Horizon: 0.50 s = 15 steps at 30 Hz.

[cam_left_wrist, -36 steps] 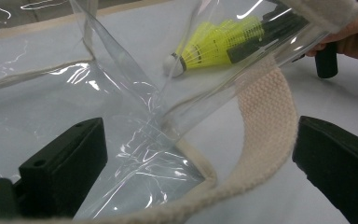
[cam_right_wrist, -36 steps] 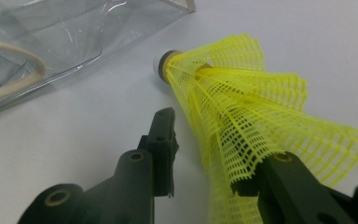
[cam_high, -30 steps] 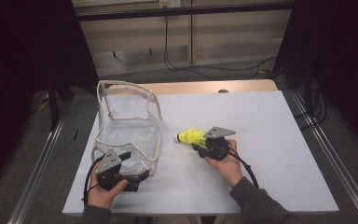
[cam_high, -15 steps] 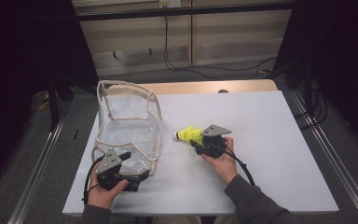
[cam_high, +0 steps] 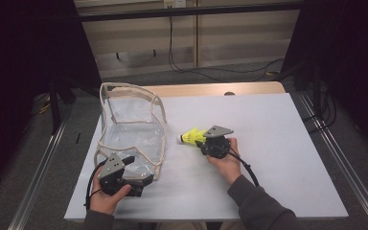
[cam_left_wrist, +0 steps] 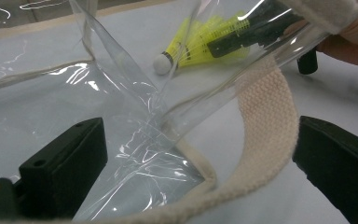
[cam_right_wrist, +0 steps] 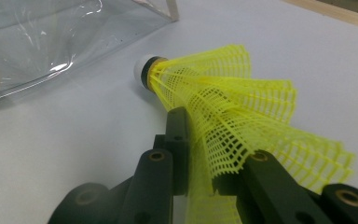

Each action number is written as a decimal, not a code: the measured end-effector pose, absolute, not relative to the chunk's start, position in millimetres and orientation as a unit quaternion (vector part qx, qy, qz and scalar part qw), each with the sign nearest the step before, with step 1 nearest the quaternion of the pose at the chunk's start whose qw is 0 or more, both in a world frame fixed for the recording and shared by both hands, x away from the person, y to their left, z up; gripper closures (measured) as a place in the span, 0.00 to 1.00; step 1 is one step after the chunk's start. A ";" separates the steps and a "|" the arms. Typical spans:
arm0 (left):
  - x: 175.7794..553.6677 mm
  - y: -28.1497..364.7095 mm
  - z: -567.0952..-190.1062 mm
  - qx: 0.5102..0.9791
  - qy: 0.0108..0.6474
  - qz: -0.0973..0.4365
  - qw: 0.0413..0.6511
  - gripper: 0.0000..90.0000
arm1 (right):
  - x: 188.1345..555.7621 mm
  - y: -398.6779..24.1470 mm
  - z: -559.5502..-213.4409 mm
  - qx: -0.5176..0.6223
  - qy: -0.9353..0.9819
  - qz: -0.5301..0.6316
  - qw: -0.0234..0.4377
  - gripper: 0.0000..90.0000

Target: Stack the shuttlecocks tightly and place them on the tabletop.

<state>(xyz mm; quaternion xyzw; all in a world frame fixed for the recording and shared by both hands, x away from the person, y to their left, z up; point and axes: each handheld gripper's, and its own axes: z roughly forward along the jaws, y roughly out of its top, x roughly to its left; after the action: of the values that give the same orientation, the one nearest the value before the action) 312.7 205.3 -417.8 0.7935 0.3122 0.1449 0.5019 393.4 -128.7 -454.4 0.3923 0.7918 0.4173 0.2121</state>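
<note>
1. High view: yellow shuttlecock (cam_high: 190, 136) clamped in right tool (cam_high: 204, 140), cork end toward clear bag (cam_high: 133, 125) on white counter (cam_high: 278, 143); left tool (cam_high: 141, 167) at bag's near edge.
2. Left gripper view: jaws apart, astride bag film (cam_left_wrist: 135, 140) and woven strap (cam_left_wrist: 268, 121); shuttlecock (cam_left_wrist: 200, 42) beyond, behind film.
3. Right gripper view: jaws just closing, pinched on shuttlecock's mesh skirt (cam_right_wrist: 233, 116); white cork (cam_right_wrist: 142, 70) just beside bag (cam_right_wrist: 51, 42).

right gripper (cam_high: 202, 142) fingers closing (on shuttlecock (cam_high: 191, 136)) — tighter
</note>
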 end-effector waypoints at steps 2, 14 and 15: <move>312.6 205.2 -417.8 0.793 0.313 0.145 0.502 0.03 | 392.8 -129.8 -453.4 0.389 0.793 0.420 0.208 0.89; 312.3 204.9 -417.4 0.795 0.313 0.147 0.498 0.03 | 380.1 -150.7 -445.3 0.375 0.795 0.438 0.187 0.89; 312.3 204.6 -417.6 0.794 0.313 0.148 0.500 0.03 | 379.7 -152.0 -445.1 0.375 0.795 0.440 0.184 0.89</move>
<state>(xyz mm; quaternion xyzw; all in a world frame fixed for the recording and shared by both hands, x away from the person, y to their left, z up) 312.3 204.6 -417.6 0.7942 0.3128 0.1478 0.4995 379.7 -152.0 -445.1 0.3754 0.7947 0.4400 0.1844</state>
